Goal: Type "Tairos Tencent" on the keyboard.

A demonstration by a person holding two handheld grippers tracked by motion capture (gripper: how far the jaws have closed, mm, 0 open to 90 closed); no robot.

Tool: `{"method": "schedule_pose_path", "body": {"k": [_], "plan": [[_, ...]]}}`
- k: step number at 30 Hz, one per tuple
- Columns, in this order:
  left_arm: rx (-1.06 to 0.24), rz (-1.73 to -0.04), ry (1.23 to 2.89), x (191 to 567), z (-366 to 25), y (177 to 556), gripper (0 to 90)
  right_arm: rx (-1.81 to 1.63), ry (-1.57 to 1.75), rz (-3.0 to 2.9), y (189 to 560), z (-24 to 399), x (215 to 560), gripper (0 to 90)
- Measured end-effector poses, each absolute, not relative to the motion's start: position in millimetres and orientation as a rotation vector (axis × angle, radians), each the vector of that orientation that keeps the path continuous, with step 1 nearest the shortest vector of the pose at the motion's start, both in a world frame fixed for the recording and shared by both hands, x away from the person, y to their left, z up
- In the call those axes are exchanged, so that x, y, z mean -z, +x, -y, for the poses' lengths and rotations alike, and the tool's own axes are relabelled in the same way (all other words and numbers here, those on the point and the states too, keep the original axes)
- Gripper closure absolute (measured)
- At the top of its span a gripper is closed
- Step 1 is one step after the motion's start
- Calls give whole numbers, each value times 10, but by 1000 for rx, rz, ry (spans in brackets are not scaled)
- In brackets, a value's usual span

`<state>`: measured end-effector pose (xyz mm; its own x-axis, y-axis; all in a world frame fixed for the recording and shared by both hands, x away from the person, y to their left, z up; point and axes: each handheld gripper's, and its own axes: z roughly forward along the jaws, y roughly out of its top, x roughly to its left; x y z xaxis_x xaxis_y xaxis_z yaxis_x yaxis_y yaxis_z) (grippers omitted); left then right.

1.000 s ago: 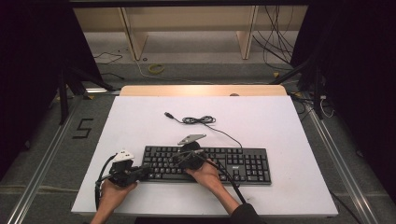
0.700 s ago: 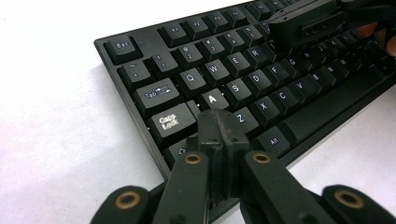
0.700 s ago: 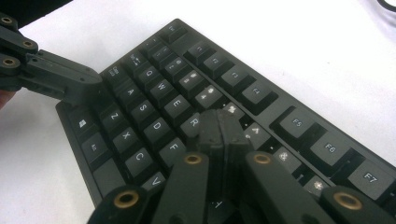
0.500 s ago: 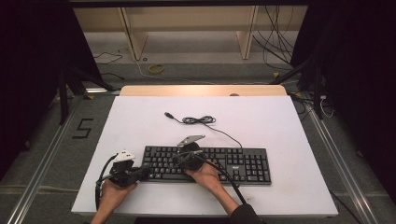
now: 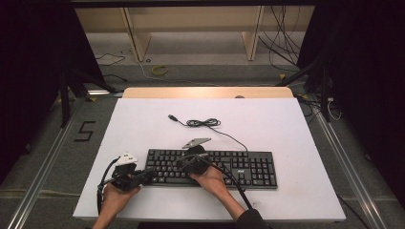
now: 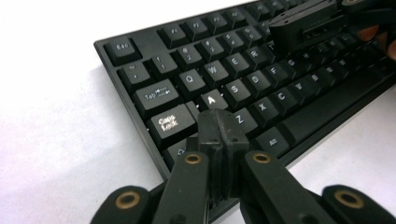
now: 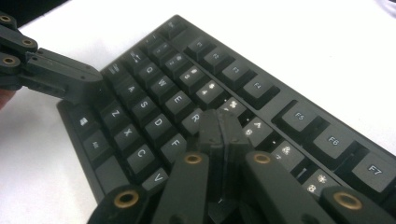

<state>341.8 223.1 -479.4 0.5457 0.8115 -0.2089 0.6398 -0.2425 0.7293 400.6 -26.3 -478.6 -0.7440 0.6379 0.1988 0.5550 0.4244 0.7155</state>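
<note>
Both grippers, jaws pressed together and empty, poise over the keyboard [image 5: 210,167]: left gripper [image 6: 219,126] by A, right gripper [image 7: 219,128] near R; typing looks underway.

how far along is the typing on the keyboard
Done: both grippers sit shut at the black keyboard. In hand: the left gripper tip is by the A and Caps Lock keys, the right gripper over the R and F area; whether either presses a key is unclear. Left: the cable lies unplugged.
</note>
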Motion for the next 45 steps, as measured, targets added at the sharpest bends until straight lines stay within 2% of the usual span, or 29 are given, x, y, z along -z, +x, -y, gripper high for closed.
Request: {"method": "schedule_pose_path", "body": {"k": [9, 15, 18, 19, 20, 21, 26, 27, 28, 29, 30, 32, 33, 38, 41, 45], "plan": [[-261, -1153, 1931, 4745, -2235, 3401, 853, -1288, 1077, -2542, 3984, 325, 4716, 881], [-260, -1139, 1910, 4718, -2221, 3403, 781, -1337, 1078, -2528, 3968, 385, 4668, 808], [-258, -1129, 1904, 4700, -2215, 3409, 701, -1362, 1076, -2519, 3959, 429, 4645, 763], [-260, -1130, 1893, 4694, -2211, 3411, 672, -1382, 1072, -2512, 3946, 459, 4628, 715], [-260, -1130, 1892, 4686, -2213, 3418, 672, -1382, 1072, -2512, 3946, 459, 4628, 715], [-255, -1133, 1881, 4682, -2209, 3424, 609, -1402, 1068, -2512, 3933, 489, 4613, 672], [-244, -1144, 1857, 4668, -2194, 3465, 525, -1410, 1061, -2512, 3914, 528, 4593, 598], [-244, -1144, 1857, 4668, -2194, 3465, 463, -1429, 1059, -2504, 3900, 556, 4575, 542], [-244, -1149, 1845, 4663, -2187, 3480, 463, -1429, 1059, -2504, 3900, 556, 4575, 542], [-244, -1145, 1841, 4662, -2181, 3493, 423, -1441, 1058, -2496, 3888, 582, 4558, 493], [-244, -1145, 1841, 4662, -2181, 3493, 391, -1441, 1058, -2496, 3888, 582, 4558, 493], [-248, -1147, 1839, 4660, -2176, 3503, 391, -1453, 1055, -2494, 3874, 613, 4546, 468], [-248, -1147, 1839, 4660, -2176, 3503, 367, -1457, 1057, -2484, 3864, 641, 4538, 427], [-264, -1155, 1826, 4646, -2186, 3533, 349, -1473, 1057, -2473, 3846, 699, 4530, 399], [-267, -1157, 1825, 4644, -2194, 3546, 406, -1478, 1059, -2466, 3836, 727, 4527, 386], [-267, -1157, 1825, 4644, -2194, 3546, 406, -1480, 1058, -2463, 3833, 745, 4528, 375]]}}
